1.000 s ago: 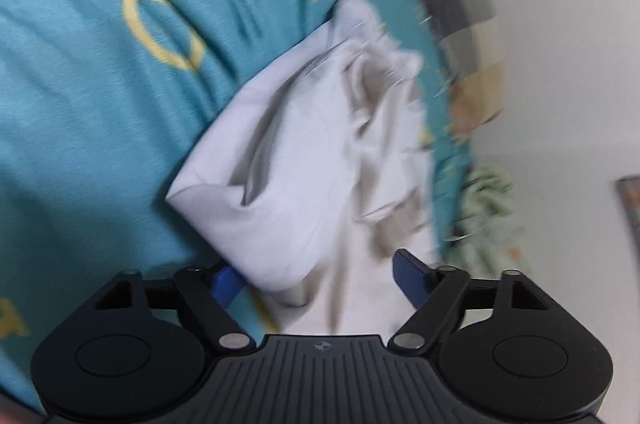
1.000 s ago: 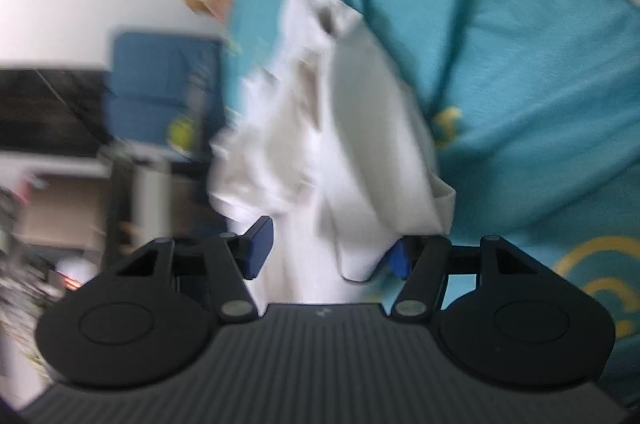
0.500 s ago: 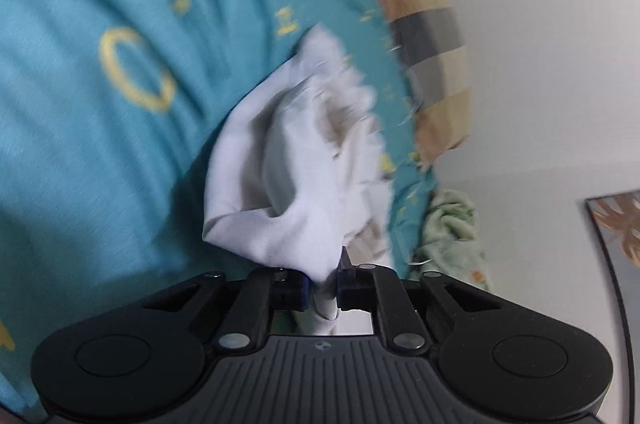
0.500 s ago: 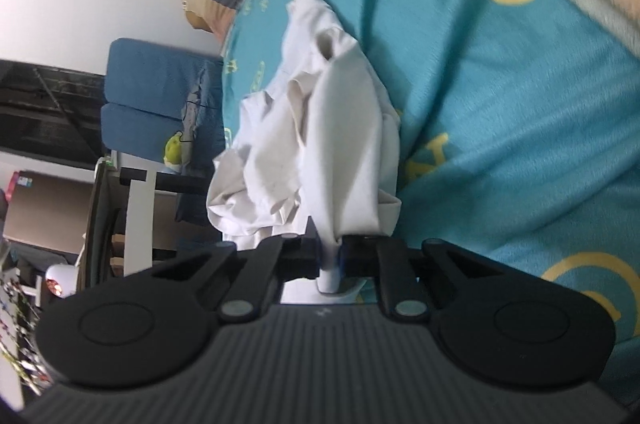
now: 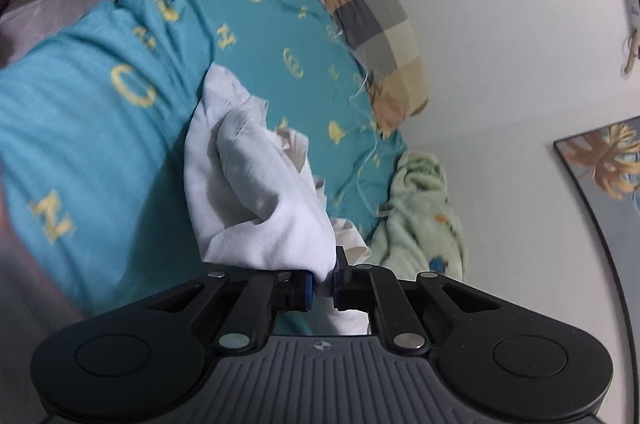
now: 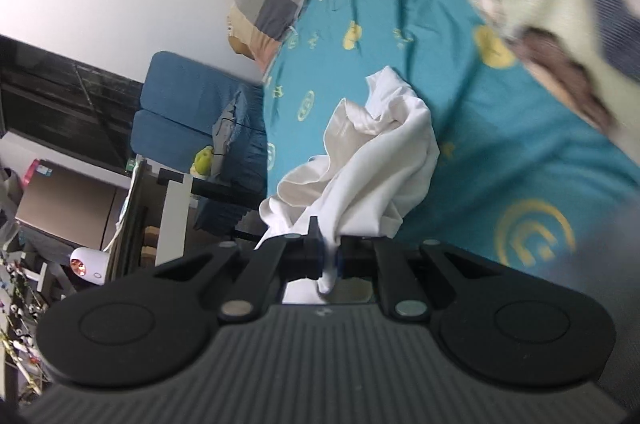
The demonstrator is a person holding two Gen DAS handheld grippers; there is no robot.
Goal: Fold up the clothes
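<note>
A crumpled white garment hangs bunched over the teal bed sheet. My left gripper is shut on one edge of it. The same white garment shows in the right wrist view, where my right gripper is shut on another edge. The cloth is lifted off the bed between the two grippers, with its far end trailing toward the sheet. The blue fingertips are partly hidden by fabric.
A checked pillow lies at the head of the bed by the white wall. A pale green blanket is bunched beside the wall. A blue chair, a cardboard box and a shelf stand beyond the bed's edge.
Both grippers went from open around the white garment to shut on it. They have since lifted it, and the bed now looks farther away.
</note>
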